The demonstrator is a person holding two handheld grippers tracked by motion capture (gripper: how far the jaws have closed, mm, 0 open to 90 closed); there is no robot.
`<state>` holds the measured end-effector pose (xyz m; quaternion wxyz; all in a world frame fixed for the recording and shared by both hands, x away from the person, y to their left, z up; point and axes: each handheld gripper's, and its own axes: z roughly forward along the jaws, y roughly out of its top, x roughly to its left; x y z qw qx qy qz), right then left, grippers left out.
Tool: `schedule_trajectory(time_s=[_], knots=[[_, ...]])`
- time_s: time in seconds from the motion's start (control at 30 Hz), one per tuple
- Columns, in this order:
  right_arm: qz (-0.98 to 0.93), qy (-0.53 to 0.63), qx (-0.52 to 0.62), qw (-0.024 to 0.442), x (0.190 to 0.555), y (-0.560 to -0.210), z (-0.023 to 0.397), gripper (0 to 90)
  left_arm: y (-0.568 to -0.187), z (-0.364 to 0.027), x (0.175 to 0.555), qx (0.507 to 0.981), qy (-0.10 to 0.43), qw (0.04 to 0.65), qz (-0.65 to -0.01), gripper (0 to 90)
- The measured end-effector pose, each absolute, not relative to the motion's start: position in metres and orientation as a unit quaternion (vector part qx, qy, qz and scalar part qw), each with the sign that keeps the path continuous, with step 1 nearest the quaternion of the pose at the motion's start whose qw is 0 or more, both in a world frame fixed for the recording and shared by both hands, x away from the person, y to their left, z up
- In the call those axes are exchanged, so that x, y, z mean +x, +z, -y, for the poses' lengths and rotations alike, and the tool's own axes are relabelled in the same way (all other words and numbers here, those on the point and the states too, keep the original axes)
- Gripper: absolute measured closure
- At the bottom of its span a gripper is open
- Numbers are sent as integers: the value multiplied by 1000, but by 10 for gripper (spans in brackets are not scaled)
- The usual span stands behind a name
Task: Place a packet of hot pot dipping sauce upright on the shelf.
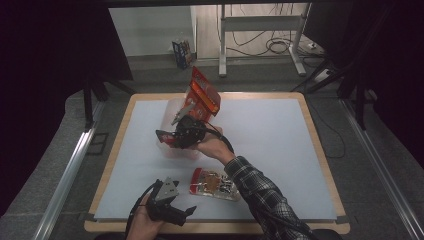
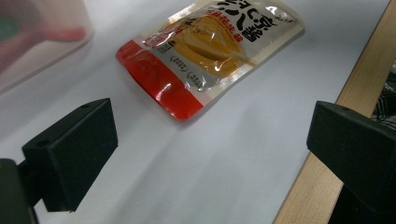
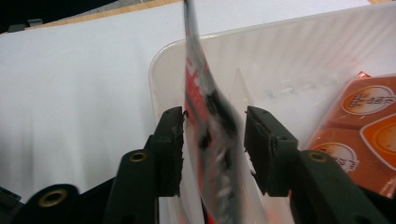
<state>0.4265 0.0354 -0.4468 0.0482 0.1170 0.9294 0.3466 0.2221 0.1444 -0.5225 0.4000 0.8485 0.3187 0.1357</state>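
Jaws of the right gripper [image 3: 212,140] stand narrowly parted around a red sachet [image 3: 210,135] hanging edge-on over the clear tub [image 3: 289,51], pads apparently off it. Thin, light, floppy and slick: best pinched at a sealed edge. Left gripper [image 2: 210,154] gapes wide, empty, near 1 flat sachet [image 2: 210,46] printed in Asian script I can't read.

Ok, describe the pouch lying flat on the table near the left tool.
The snack pouch is a flat, glossy plastic packet, red along one end, with a clear or pale body showing yellowish contents and black printed characters. It looks sealed and slightly crinkled. It lies flat on the white table, at an angle, near the wooden front edge. Nothing touches it: the left tool has its jaws open short of it, and the translucent bin stands apart beside it.
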Motion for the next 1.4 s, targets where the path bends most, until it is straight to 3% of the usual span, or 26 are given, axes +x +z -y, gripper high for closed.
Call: schedule_trajectory(time_s=[0.17,0.53,0.67,0.93,1.4], knots=[[-928,349,121,51,426,-444,-33,477,-523,-144,222,849,136,398,-320,19],[-924,356,131,49,422,-447,-15,148,-523,-142,223,852,136,390,-322,21],[-921,361,138,46,420,-447,-7,78,-524,-142,223,853,135,389,-322,22],[-913,374,153,51,413,-446,12,3,-524,-140,223,854,126,386,-326,26],[-899,398,172,66,396,-446,44,0,-525,-139,224,857,116,377,-332,18]])
